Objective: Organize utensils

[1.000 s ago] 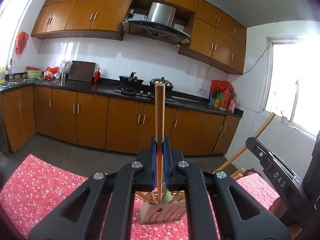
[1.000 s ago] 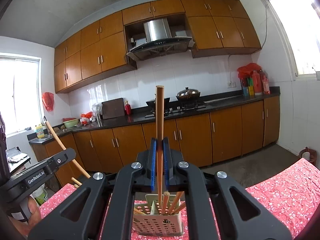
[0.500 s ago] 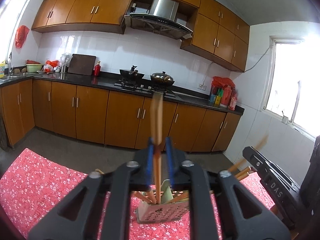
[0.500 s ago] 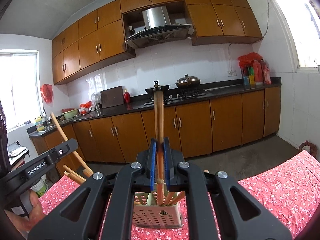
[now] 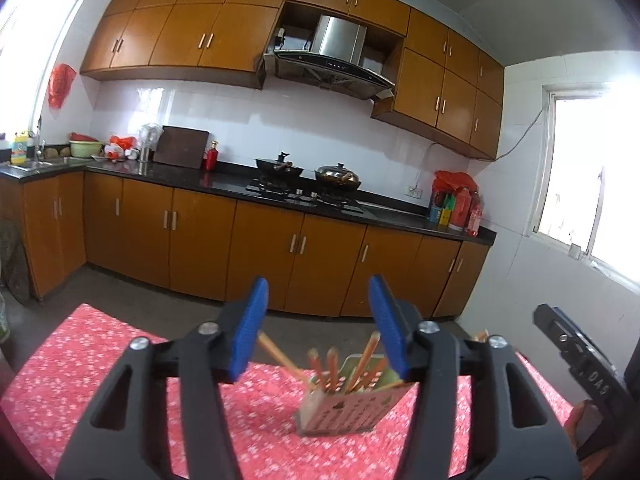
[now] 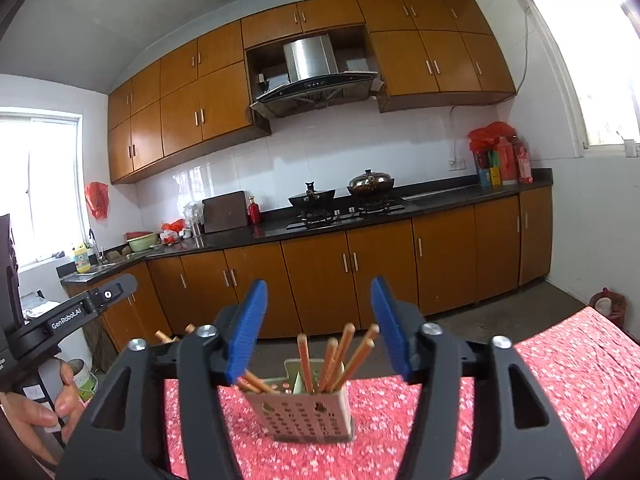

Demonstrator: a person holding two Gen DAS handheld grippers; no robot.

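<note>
A beige perforated utensil holder (image 5: 345,412) (image 6: 306,412) stands on the red floral tablecloth (image 5: 100,364) (image 6: 560,364). Several wooden chopsticks (image 5: 332,364) (image 6: 338,356) stick up out of it, leaning different ways. My left gripper (image 5: 318,322) hangs in front of the holder, its jaws opening with nothing between the blue pads (image 5: 250,326). My right gripper (image 6: 318,326) faces the holder from the other side, jaws also opening and empty. The left gripper's body (image 6: 68,316) shows at the left of the right wrist view, with a hand (image 6: 36,408) on it.
The table's far edge drops to a grey floor (image 6: 512,316). Beyond stand brown kitchen cabinets (image 5: 260,252), a dark counter with two pots (image 5: 308,170) on a stove, and a range hood (image 5: 332,60). Windows (image 5: 592,184) light both sides.
Both grippers held a chopstick upright over the holder, then let go; the chopsticks now stand in the holder. Both sets of jaws have spread wide and both grippers have drawn back a little.
</note>
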